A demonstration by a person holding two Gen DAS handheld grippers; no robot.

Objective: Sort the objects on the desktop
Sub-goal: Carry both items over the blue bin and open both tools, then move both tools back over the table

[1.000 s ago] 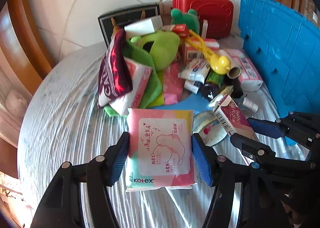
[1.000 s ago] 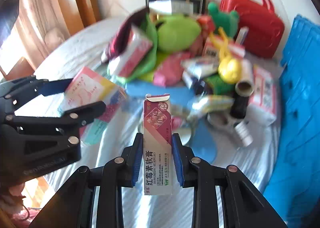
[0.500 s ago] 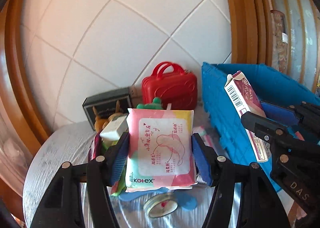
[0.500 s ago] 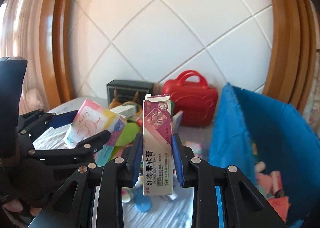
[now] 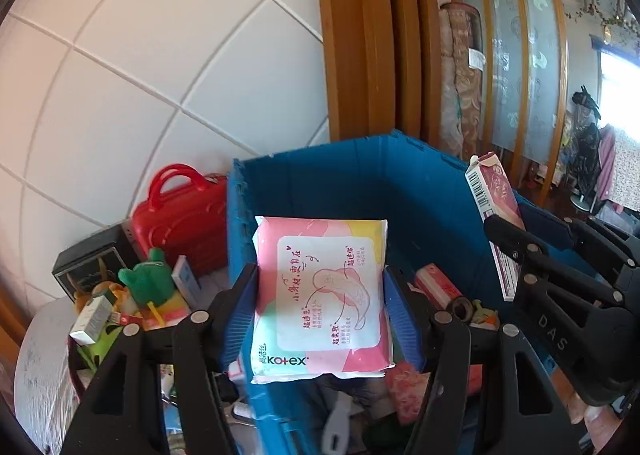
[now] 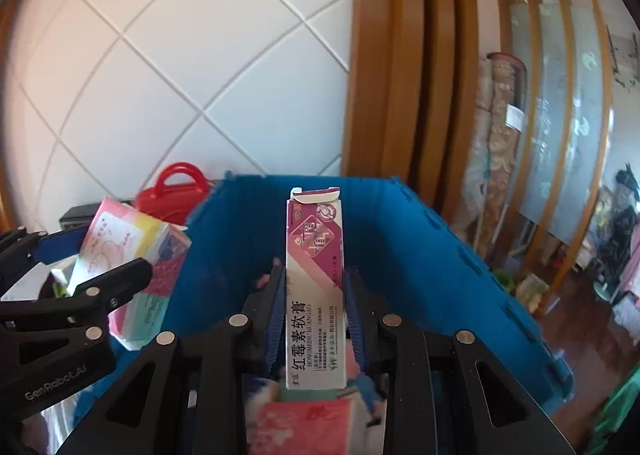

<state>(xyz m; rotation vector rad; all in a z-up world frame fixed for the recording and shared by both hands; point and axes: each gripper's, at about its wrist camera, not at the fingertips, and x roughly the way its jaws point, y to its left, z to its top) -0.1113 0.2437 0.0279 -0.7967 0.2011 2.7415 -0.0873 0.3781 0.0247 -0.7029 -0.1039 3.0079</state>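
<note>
My left gripper (image 5: 320, 303) is shut on a pink Kotex pad pack (image 5: 320, 295), held above the near left corner of the blue bin (image 5: 344, 175). My right gripper (image 6: 314, 311) is shut on a tall pink ointment box (image 6: 314, 287), held upright over the bin's inside (image 6: 400, 239). The ointment box also shows in the left wrist view (image 5: 494, 215), to the right over the bin. The pad pack shows in the right wrist view (image 6: 132, 255), at the bin's left wall.
A red toy suitcase (image 5: 180, 211), a dark box (image 5: 92, 259), a green plush (image 5: 148, 283) and small cartons lie piled on the grey table (image 5: 40, 367) left of the bin. Several packets lie inside the bin (image 5: 436, 287). White tiled wall and wooden frame stand behind.
Both grippers lifted their objects off the table and swung right, from over the pile to over the blue bin. Both grips stay shut.
</note>
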